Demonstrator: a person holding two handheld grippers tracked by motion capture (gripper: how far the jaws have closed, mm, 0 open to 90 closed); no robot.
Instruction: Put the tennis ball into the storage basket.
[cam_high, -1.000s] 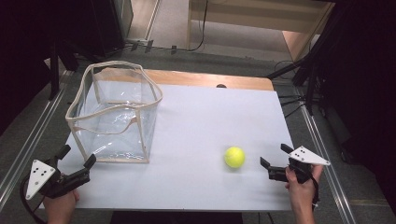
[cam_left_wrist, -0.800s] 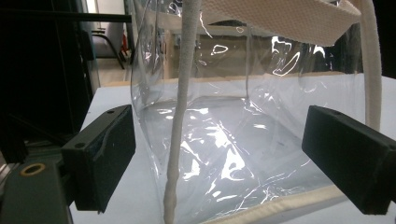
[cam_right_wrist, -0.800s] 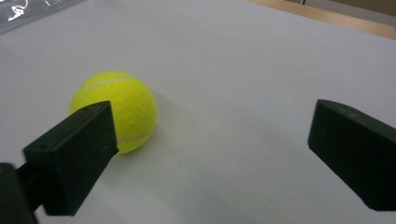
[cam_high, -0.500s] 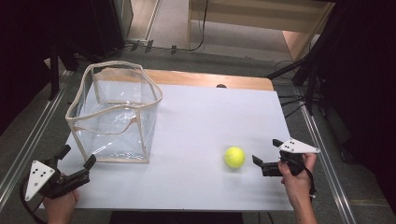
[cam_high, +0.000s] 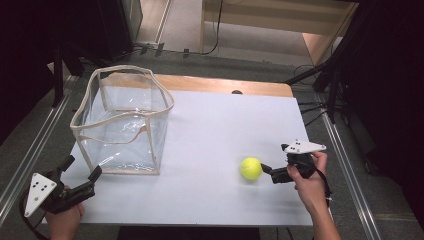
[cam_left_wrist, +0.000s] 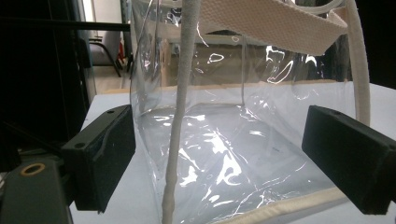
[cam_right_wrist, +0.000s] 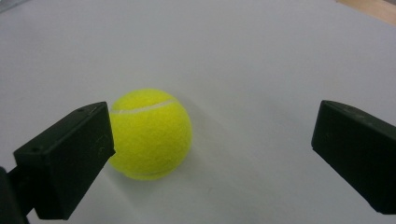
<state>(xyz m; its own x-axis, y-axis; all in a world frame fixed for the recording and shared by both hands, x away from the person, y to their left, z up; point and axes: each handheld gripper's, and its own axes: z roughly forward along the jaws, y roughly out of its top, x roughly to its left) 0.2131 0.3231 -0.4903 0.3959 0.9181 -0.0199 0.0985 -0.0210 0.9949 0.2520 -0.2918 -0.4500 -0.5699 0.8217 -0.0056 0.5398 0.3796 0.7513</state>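
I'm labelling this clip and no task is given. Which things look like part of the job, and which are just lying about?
Likely in the job:
ball
clear bag
right gripper, open beside the ball
left gripper, open facing the bag

Lying about:
cables beyond the table

The left gripper sits low at the near left, held in the left hand, its fingers spread wide and aimed forward. The right gripper, gripped by the right hand, points leftward with its fingers wide apart.
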